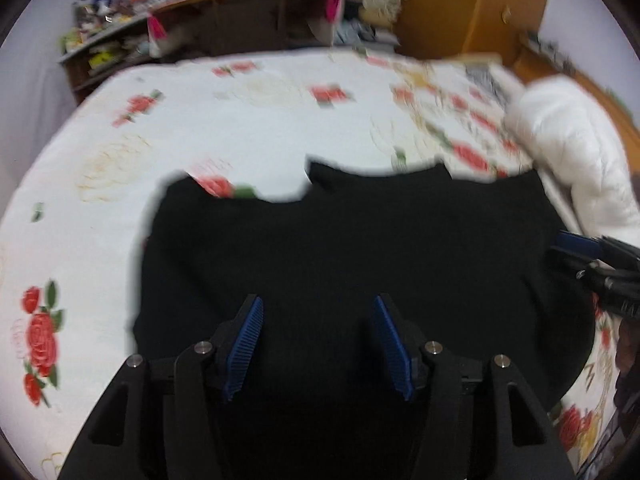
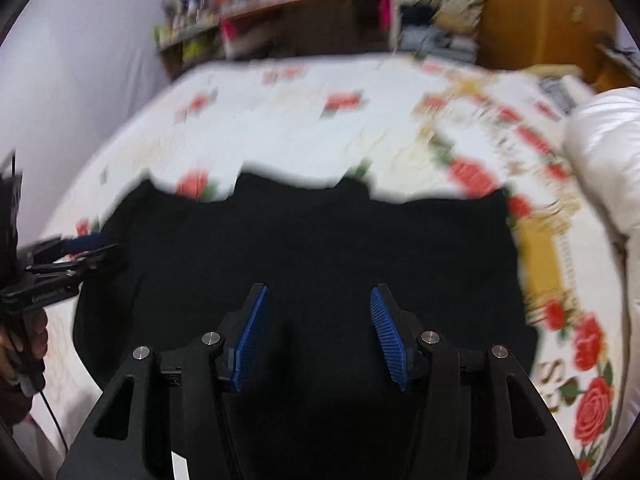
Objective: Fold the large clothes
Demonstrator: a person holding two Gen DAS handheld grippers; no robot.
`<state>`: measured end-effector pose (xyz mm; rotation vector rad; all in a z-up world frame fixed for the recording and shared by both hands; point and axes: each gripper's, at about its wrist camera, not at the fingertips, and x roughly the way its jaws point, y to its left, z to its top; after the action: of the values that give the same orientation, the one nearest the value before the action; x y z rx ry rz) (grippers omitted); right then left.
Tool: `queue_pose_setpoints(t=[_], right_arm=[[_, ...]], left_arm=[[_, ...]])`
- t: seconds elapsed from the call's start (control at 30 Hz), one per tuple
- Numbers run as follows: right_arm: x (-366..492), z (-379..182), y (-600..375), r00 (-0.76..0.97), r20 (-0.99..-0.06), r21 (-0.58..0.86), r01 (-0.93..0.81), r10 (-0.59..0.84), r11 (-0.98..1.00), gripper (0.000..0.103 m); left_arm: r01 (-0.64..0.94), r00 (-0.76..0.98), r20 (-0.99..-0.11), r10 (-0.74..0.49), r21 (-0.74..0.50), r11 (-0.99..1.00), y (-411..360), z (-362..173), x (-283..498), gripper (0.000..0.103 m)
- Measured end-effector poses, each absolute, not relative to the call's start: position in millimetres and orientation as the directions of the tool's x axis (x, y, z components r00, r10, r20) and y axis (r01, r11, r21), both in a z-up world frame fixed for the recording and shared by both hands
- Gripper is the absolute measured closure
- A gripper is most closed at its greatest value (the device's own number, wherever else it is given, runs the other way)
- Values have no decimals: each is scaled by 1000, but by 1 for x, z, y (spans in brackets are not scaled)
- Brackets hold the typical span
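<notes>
Tongs of both hands, left tongs [image 1: 318, 344] and right tongs [image 2: 318, 336], angle steeply down, jaws parted and empty, above the black garment [image 1: 340, 240] spread on the floral bed [image 1: 200, 120].

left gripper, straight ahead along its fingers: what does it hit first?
Most likely the black garment. The left gripper is open with nothing between its fingers, angled down at the dark cloth spread on the floral bedsheet. The frame is blurred, so the gap to the cloth is unclear.

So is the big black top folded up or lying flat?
Lying flat: the black top lies on the rose bedsheet; folds too blurred to tell.
</notes>
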<state>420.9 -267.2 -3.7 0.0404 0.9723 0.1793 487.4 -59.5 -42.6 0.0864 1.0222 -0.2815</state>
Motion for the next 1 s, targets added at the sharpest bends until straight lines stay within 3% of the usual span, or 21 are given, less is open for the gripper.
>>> queue_pose_setpoints(t=[0.13, 0.4, 0.6, 0.8, 0.9, 1.0], right_arm=[[446, -53, -242, 468, -877, 61, -116, 109, 991, 50], [462, -90, -239, 438, -898, 13, -91, 52, 996, 50], [457, -71, -251, 424, -902, 50, -80, 79, 996, 50], [407, -18, -304, 545, -838, -13, -44, 13, 999, 49], [399, -43, -328, 484, -870, -106, -7, -90, 994, 49], [404, -69, -335, 459, -887, -55, 4, -51, 998, 49]], left_arm=[[212, 457, -879, -137, -42, 976, -63, -80, 505, 43], [171, 435, -899, -58, 19, 985, -66, -111, 514, 43], [132, 416, -905, -94, -42, 990, -53, -90, 514, 44], [143, 537, -843, -34, 51, 988, -22, -54, 486, 44], [150, 489, -872, 33, 121, 981, -18, -79, 489, 44], [149, 496, -866, 62, 156, 976, -30, -94, 489, 44]])
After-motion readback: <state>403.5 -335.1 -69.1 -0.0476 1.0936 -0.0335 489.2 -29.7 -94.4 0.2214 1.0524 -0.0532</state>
